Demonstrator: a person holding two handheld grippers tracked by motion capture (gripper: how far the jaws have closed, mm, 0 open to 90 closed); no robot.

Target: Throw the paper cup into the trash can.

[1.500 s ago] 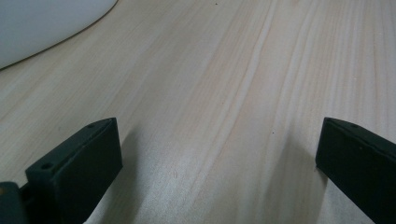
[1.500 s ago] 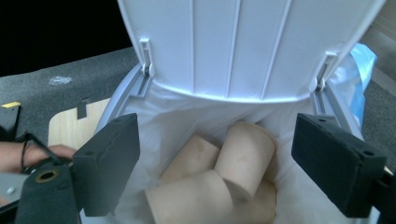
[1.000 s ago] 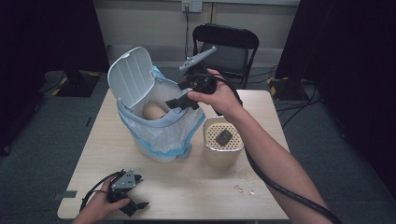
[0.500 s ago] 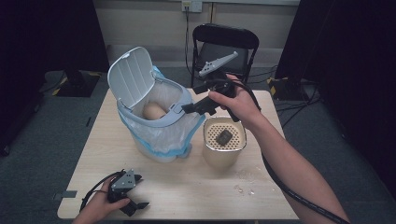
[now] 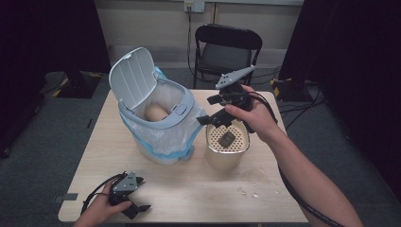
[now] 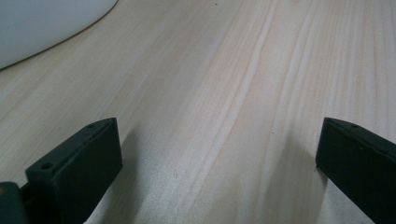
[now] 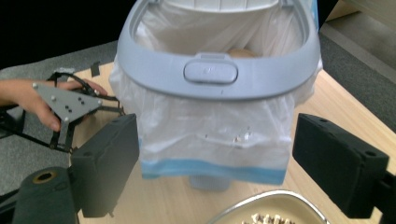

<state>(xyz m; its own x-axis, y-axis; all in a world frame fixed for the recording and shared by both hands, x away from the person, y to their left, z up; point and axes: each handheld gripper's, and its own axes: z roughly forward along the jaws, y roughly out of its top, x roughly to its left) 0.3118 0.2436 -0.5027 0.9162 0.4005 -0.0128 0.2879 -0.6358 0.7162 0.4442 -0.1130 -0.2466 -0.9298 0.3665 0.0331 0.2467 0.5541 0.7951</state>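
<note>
On table: 1 bin (image 5: 161, 127), 1 bowl (image 5: 227, 151), 2 grippers.

High view: looked forward and down over the table (image 5: 189, 189). Left gripper view: sat low, close to the tabletop. Right gripper view: faced the bin (image 7: 217, 74) at close range; bin and table were shared with the high view.

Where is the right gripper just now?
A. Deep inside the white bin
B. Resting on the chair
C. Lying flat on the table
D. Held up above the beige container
D: the right gripper hangs open above the beige container, beside the white bin.
</note>
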